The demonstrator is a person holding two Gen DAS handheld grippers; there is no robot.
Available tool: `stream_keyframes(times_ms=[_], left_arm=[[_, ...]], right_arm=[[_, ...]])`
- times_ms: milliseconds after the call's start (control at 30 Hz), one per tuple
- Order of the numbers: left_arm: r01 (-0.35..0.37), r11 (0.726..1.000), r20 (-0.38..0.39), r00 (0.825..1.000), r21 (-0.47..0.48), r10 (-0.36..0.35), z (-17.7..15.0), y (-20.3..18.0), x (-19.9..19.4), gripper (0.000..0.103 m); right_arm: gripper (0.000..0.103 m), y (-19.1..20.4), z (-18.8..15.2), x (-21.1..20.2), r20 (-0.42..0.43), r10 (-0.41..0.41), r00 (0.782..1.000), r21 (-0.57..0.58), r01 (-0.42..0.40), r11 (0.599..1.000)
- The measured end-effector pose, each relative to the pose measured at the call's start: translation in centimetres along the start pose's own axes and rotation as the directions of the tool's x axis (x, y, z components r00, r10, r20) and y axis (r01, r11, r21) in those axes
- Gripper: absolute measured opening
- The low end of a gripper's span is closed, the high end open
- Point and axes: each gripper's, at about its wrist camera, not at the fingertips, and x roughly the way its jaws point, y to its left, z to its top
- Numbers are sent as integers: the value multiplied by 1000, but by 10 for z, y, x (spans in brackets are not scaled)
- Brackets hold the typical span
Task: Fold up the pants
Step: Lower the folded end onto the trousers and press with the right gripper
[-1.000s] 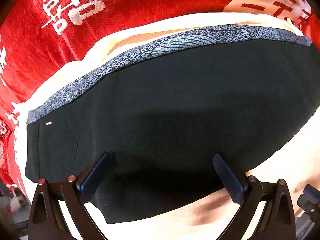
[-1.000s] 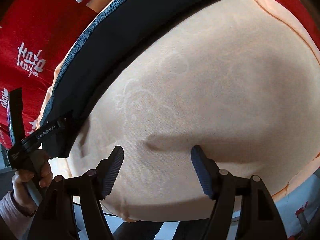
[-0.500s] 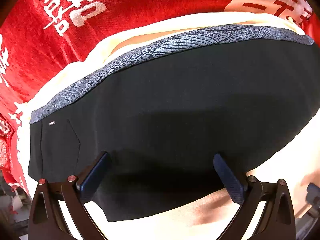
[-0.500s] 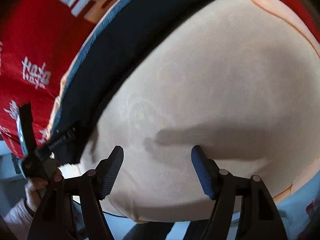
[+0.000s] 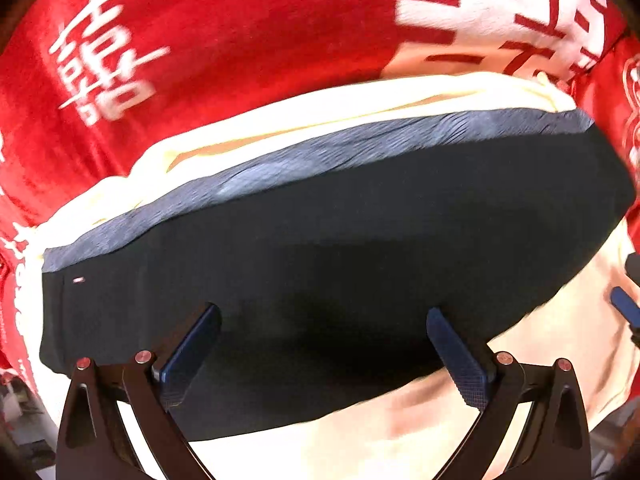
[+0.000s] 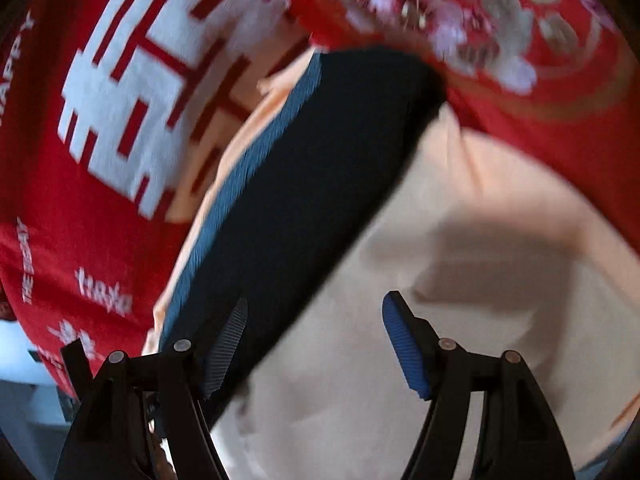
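The black pants lie folded flat on a cream cloth, with a grey patterned waistband along the far edge. My left gripper is open and empty, hovering over the near edge of the pants. In the right wrist view the pants run diagonally, and my right gripper is open and empty, its left finger over the edge of the pants and its right finger over the cream cloth. The right gripper's blue fingertip shows at the right edge of the left wrist view.
A red bedspread with white characters lies under the cream cloth. In the right wrist view a red embroidered fabric lies beyond the far end of the pants. The bed's edge and floor show at lower left.
My right gripper has swung left and forward toward the pants, so the pants and red bedding now fill more of its view. My left gripper has pulled back slightly.
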Motion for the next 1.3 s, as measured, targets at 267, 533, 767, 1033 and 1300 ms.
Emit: stream_keyframes(times_ms=[267,533,767,1033,1300], left_arm=[[50,996,0,999,-74,-50,35,-51,10,103],[-29,995,-37,999,-94,25,55,-59,39,103],[-23,990,-43,999,-138,17,62,-59,49,103],[-17,987,-47,999,-158,10,61,-57,50,103],[-21,988,-50,999,-152,14,60,-55,51,103]], right_arm=[[74,-8,25,17,5,-2,1000,-5,2,1000],[63,37,51,16,22,-86,996,-242,89,966],[36,49,96,75,-14,-203,979,-320,187,929],[45,59,104,61,-47,-131,990,-316,109,943],[54,16,52,19,-88,-42,995,-204,23,979]])
